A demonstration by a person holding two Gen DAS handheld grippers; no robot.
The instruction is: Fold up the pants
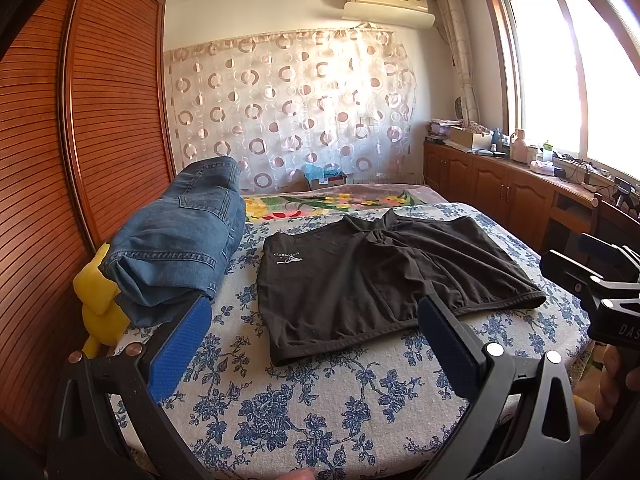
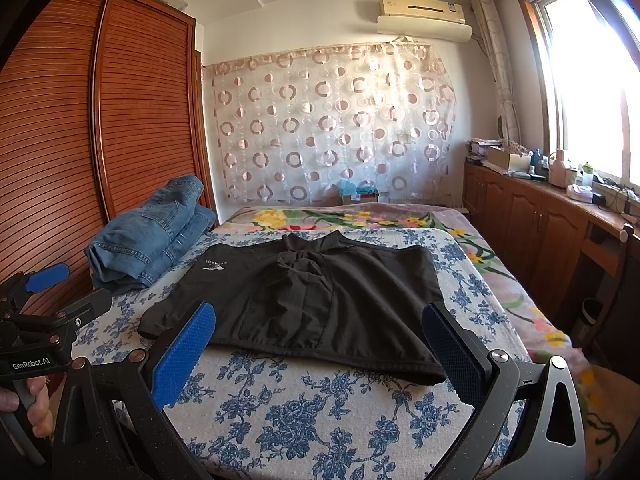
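Note:
Black shorts [image 1: 360, 280] [image 2: 320, 280] lie spread flat on the blue-flowered bed cover [image 1: 320, 408], with a small white logo [image 1: 287, 259] on the left leg. My left gripper [image 1: 314, 312] hovers open over the near hem, which lies between its blue pads [image 1: 180, 348]; it holds nothing. My right gripper [image 2: 320, 316] is open too, above the near edge of the shorts on their right half. Each gripper also shows at the edge of the other's view, held by a hand [image 2: 36, 404].
Folded blue jeans [image 1: 180, 232] [image 2: 148, 236] sit at the bed's left edge beside a yellow toy [image 1: 100, 304]. A slatted wooden wardrobe [image 1: 80, 120] stands on the left, low cabinets [image 1: 500, 188] with clutter on the right. A flowered blanket [image 2: 340, 216] covers the far bed.

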